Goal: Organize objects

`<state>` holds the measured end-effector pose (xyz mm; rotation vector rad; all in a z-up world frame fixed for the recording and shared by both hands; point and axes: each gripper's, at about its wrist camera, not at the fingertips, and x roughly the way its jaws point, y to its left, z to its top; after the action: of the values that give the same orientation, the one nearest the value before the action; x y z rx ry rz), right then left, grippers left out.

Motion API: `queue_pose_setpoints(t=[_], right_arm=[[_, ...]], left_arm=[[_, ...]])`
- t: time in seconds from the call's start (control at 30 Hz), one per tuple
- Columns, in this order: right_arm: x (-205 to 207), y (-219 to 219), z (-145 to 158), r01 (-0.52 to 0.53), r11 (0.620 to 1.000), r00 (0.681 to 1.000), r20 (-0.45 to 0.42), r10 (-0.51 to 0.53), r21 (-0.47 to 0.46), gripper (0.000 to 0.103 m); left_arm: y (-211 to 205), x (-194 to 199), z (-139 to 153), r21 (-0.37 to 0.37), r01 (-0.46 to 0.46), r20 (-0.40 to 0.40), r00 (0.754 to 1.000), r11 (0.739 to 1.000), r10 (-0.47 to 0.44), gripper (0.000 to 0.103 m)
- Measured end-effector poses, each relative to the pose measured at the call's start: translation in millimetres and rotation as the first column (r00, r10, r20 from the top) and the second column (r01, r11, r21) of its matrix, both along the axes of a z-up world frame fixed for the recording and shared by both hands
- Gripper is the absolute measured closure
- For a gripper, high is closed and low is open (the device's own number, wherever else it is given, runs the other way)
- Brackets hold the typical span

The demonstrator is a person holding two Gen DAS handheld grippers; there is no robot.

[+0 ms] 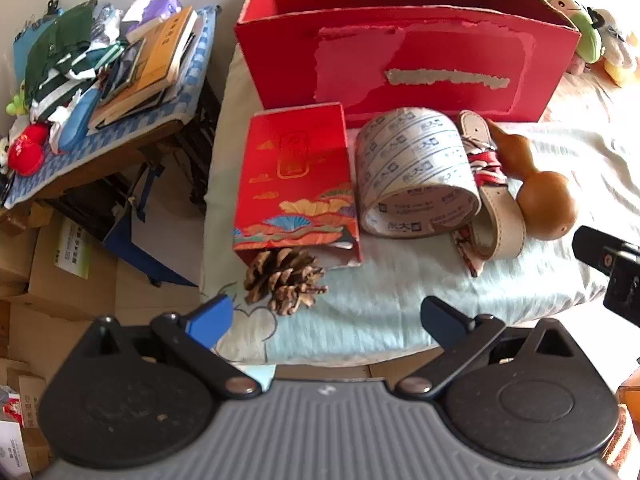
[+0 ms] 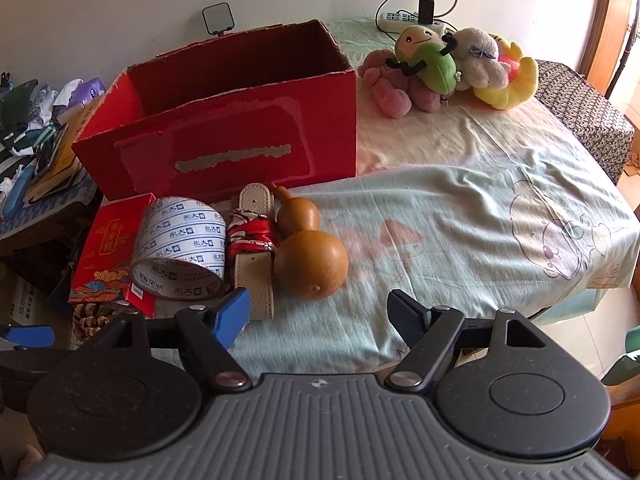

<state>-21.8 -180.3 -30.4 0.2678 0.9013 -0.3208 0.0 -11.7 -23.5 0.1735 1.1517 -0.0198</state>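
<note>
A big open red cardboard box (image 1: 404,56) (image 2: 224,136) stands on the bed. In front of it lie a flat red gift packet (image 1: 296,176) (image 2: 108,256), a wide roll of printed tape (image 1: 416,172) (image 2: 180,248), a beige strap wrapped in a red patterned scarf (image 1: 492,184) (image 2: 252,248), a brown gourd (image 1: 540,192) (image 2: 308,256) and a pine cone (image 1: 284,280) (image 2: 90,320). My left gripper (image 1: 326,320) hovers open just short of the pine cone. My right gripper (image 2: 320,316) hangs open just short of the gourd. Nothing is between either pair of fingers.
Pale green bedsheet (image 2: 460,240) stretches to the right. Plush toys (image 2: 444,64) and a power strip (image 2: 400,20) sit at the bed's far end. Left of the bed, a cluttered side table (image 1: 104,76) holds books and clothes, with cardboard boxes (image 1: 52,264) on the floor.
</note>
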Motion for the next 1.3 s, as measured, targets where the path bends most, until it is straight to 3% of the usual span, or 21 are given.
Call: queue_pose_setpoints(t=[1.03,1.3], right_arm=[[3.4,-3.4,-2.5,0.017,0.998,1.0,0.005,-0.018,0.053,0.025],[1.1,-9.1,0.1,0.01,0.996,0.998,0.054,-0.014,0.084,0.028]], left_arm=[[-1.0,7.9,0.1,0.001,0.034,-0.006,0.999,0.999,-0.034,0.003],[0.7,6.7,4.3,-0.028,0.065,0.018,0.998,0.998,-0.064,0.004]])
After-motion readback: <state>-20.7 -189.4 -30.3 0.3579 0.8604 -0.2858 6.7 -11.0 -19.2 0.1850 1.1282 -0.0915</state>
